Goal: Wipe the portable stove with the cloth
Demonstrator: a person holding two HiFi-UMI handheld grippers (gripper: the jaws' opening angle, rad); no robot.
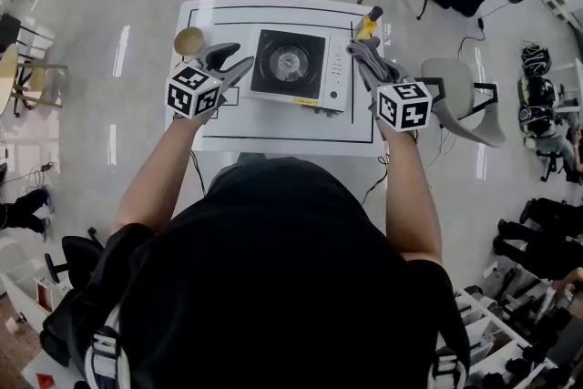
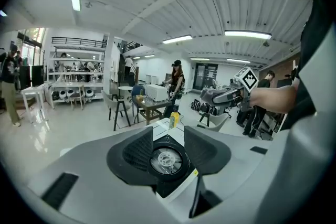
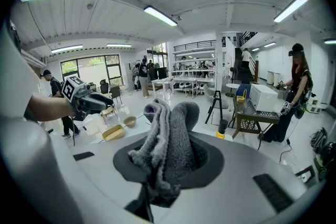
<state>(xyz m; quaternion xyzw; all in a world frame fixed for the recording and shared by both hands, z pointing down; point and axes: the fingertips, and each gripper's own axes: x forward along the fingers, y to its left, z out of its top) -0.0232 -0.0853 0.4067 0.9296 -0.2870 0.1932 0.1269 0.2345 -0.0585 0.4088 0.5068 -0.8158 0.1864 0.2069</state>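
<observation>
The portable stove (image 1: 290, 64), white with a black top and a round burner, sits in the middle of the white table (image 1: 273, 137). My left gripper (image 1: 233, 59) hovers at the stove's left edge, above the table. In the left gripper view its jaws (image 2: 168, 131) stand apart with nothing between them, and the burner (image 2: 166, 161) shows below the gap. My right gripper (image 1: 372, 66) hangs over the stove's right end, shut on a bunched grey cloth (image 1: 364, 57). The cloth (image 3: 173, 149) fills the jaws in the right gripper view and sticks up past the fingertips.
A wooden bowl (image 1: 189, 41) stands on the table's far left, and a yellow bottle (image 1: 368, 21) at its far right corner. A grey chair (image 1: 465, 100) is close to the table's right side. People and furniture stand farther off across the room.
</observation>
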